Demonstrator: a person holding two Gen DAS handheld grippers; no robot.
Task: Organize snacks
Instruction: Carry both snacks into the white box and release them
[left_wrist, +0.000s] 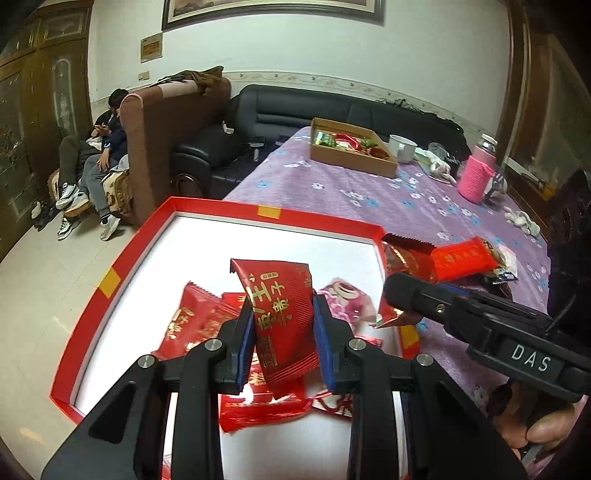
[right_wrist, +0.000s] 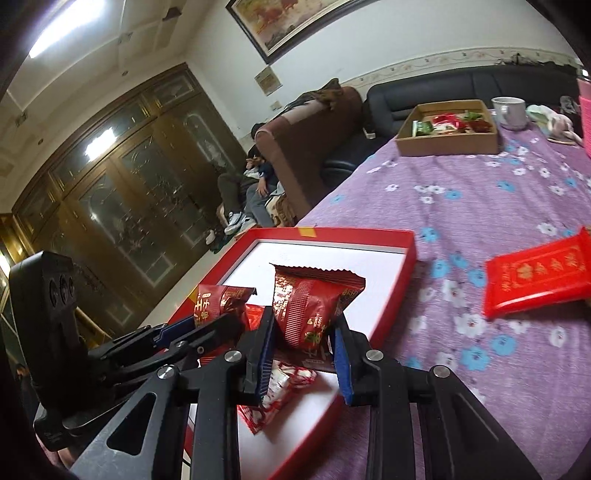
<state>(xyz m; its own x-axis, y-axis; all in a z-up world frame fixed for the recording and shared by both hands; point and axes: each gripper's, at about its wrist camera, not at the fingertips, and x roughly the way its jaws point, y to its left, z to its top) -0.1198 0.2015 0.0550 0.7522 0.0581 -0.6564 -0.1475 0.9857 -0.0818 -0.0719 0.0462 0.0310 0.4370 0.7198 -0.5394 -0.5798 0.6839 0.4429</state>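
Red foil catches the eye: the left tool (left_wrist: 283, 334) is clamped on a red snack packet (left_wrist: 282, 317) with gold lettering, held upright between its blue pads above the red box lid (left_wrist: 218, 206), where more red packets (left_wrist: 199, 325) lie on the white floor. The right tool (right_wrist: 304, 341) pinches a dark red packet (right_wrist: 308, 308) over the same lid's near corner. 1 flat red packet (right_wrist: 539, 282) lies on the purple flowered surface (right_wrist: 480, 192), well apart from a brown cardboard tray (right_wrist: 447, 146) of snacks.

right gripper (right_wrist: 304, 345) | clamps red snack packet (right_wrist: 310, 306) | above red tray (right_wrist: 391, 295)
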